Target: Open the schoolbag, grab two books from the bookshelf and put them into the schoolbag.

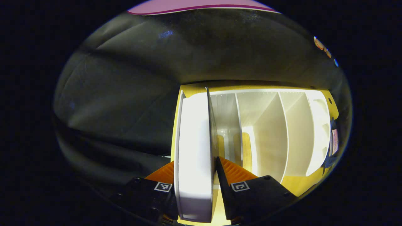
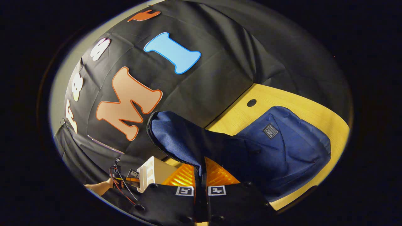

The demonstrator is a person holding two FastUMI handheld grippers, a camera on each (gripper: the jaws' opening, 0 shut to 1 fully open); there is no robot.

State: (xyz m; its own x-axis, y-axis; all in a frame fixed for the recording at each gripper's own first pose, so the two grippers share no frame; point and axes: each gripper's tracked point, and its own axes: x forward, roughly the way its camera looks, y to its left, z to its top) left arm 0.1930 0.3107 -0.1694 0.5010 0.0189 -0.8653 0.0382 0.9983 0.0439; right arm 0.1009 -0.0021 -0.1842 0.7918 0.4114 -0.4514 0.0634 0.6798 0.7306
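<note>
White book (image 1: 194, 157) upright, clamped between left gripper (image 1: 196, 185) fingers, spine vertical; blue schoolbag flap (image 2: 179, 138) pinched in closed right gripper (image 2: 201, 188), bookshelf (image 1: 276, 131) ahead.

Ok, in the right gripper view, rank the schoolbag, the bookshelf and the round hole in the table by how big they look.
1. schoolbag, largest by far, though it lies nearest the camera, which enlarges it.
2. bookshelf, a small white block farther off, so its true size is unsure.
3. round hole in the table, smallest.
</note>
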